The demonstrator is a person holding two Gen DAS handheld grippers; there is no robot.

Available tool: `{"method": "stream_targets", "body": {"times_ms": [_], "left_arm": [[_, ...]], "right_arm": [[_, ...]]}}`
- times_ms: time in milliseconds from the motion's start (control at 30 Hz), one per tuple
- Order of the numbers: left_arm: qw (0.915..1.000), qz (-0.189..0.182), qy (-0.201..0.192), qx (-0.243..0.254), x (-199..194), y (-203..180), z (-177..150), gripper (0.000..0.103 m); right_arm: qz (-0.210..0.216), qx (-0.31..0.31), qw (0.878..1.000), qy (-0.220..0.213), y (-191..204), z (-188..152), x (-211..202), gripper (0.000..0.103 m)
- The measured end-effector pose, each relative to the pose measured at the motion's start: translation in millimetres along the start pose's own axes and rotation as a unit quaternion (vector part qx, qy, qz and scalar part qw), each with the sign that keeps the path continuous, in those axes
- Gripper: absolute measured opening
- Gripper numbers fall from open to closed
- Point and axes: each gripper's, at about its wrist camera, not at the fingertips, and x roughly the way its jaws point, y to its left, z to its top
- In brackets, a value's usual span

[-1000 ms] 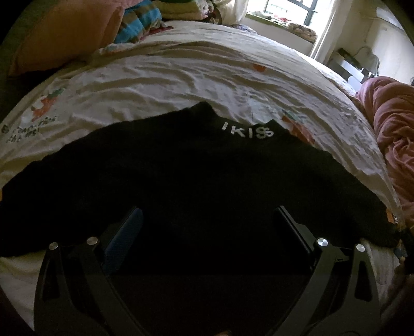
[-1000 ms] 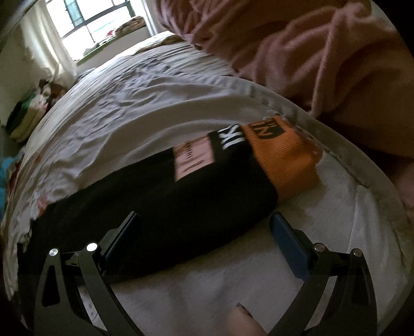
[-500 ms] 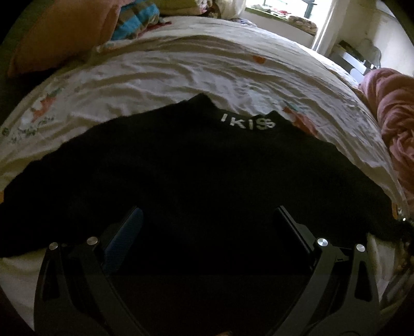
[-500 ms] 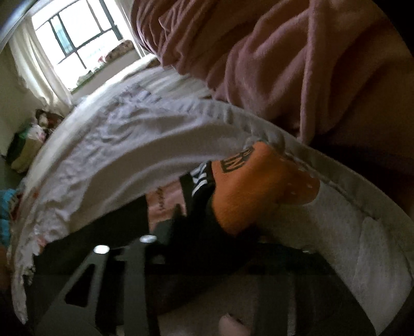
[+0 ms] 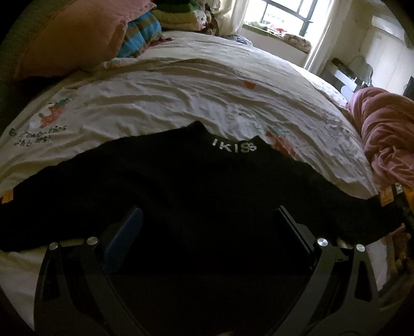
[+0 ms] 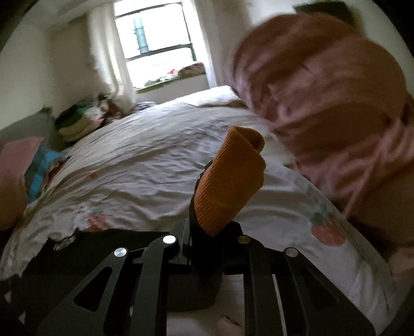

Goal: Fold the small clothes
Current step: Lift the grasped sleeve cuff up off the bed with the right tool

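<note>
A black sweater (image 5: 207, 186) with white "IKISS" lettering at its collar lies spread flat on the bed sheet (image 5: 181, 90). My left gripper (image 5: 209, 227) hovers open over its lower middle, holding nothing. My right gripper (image 6: 211, 230) is shut on the sweater's sleeve end, and the orange ribbed cuff (image 6: 230, 178) sticks up from between the fingers, lifted off the bed. The black body of the sweater (image 6: 90, 248) shows at lower left in the right wrist view.
A pink blanket heap (image 6: 323, 103) lies close on the right, also in the left wrist view (image 5: 388, 134). An orange pillow (image 5: 69, 38) and stacked folded clothes (image 5: 176, 15) lie at the bed's far side. A window (image 6: 155, 41) is beyond.
My right gripper closed on the orange-cuffed sleeve end and lifted it off the bed. My left gripper stayed open over the sweater, barely moving.
</note>
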Motion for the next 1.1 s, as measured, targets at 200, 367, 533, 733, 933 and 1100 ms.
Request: {"method": "stream_targets", "body": {"times_ms": [200, 367, 533, 733, 933, 1100], "left_arm": [[0.9996, -0.010, -0.014, -0.020, -17, 12, 5, 0.094], [0.9988, -0.021, -0.024, -0.038, -29, 24, 9, 0.094], [0.9974, -0.033, -0.022, -0.060, -31, 41, 11, 0.094], [0.9945, -0.047, -0.019, -0.092, -29, 64, 13, 0.094], [0.9902, -0.067, -0.010, -0.122, -22, 89, 12, 0.094], [0.9842, -0.103, 0.003, -0.144, -8, 110, 7, 0.094]], "right_arm": [[0.049, -0.046, 0.998, -0.004, 53, 6, -17, 0.013], [0.087, -0.075, 0.993, 0.000, 97, 4, -21, 0.013], [0.116, -0.101, 0.988, 0.007, 139, -3, -26, 0.013], [0.148, -0.137, 0.979, 0.016, 189, -16, -29, 0.013], [0.167, -0.162, 0.972, 0.036, 228, -37, -22, 0.013], [0.180, -0.178, 0.966, 0.054, 256, -58, -9, 0.013]]}}
